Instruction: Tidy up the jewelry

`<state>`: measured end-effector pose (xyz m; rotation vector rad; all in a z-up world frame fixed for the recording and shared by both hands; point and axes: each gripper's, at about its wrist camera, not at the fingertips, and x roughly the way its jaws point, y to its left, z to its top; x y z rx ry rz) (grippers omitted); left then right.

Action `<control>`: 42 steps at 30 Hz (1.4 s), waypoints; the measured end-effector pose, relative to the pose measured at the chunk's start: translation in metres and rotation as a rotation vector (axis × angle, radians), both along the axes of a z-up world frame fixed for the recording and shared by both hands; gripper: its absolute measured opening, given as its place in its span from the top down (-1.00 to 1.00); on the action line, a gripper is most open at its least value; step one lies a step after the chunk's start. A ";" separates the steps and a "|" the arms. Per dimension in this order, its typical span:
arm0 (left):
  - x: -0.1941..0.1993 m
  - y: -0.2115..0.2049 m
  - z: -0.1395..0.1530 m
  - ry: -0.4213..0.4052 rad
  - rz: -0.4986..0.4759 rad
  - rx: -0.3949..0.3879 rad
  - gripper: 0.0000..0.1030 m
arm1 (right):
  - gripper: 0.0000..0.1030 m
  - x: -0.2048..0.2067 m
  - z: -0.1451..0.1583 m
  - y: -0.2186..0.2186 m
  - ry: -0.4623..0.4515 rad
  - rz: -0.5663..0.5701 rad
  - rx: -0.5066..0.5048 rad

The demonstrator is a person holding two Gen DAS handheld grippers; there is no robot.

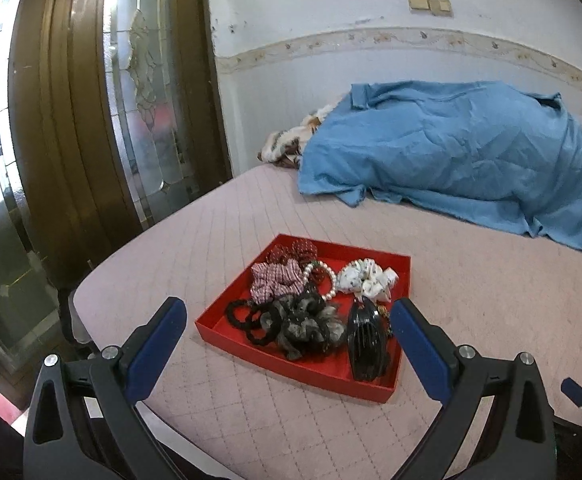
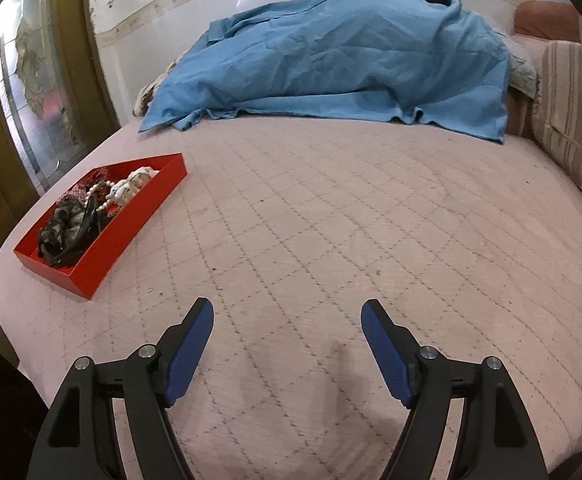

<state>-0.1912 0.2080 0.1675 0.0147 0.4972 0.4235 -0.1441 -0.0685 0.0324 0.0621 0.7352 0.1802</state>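
Observation:
A red tray [image 1: 227, 322] lies on the pink quilted bed [image 1: 471, 320]. It holds a black hair claw [image 1: 365, 338], a grey-black scrunchie [image 1: 311, 326], black hair ties [image 1: 247, 318], a red-white checked scrunchie [image 1: 275, 280], a pearl bracelet [image 1: 333, 280], a white patterned scrunchie [image 1: 367, 280] and dark red beaded pieces [image 1: 295, 250]. My left gripper [image 1: 289, 308] is open and empty, just above the tray's near side. My right gripper [image 2: 287, 310] is open and empty over bare quilt, well right of the tray [image 2: 123, 224].
A blue sheet [image 1: 451, 152] covers a heap at the back of the bed, also in the right wrist view [image 2: 331, 56]. A wooden glazed door [image 1: 91, 120] stands left of the bed. A striped pillow [image 2: 575, 120] lies at the right edge.

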 end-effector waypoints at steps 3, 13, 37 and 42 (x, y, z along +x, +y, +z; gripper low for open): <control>-0.009 -0.004 0.003 -0.044 0.008 0.026 -0.97 | -0.57 0.000 0.001 -0.004 0.000 -0.015 0.006; -0.011 -0.022 0.004 0.014 -0.031 0.076 -0.97 | -0.61 -0.009 0.006 0.003 -0.035 0.011 0.000; 0.006 -0.023 -0.042 0.198 -0.148 -0.111 -0.97 | -0.66 -0.015 0.003 0.024 -0.057 0.038 -0.094; 0.006 -0.026 -0.045 0.215 -0.157 -0.109 -0.97 | -0.73 -0.017 0.006 0.022 -0.076 0.020 -0.102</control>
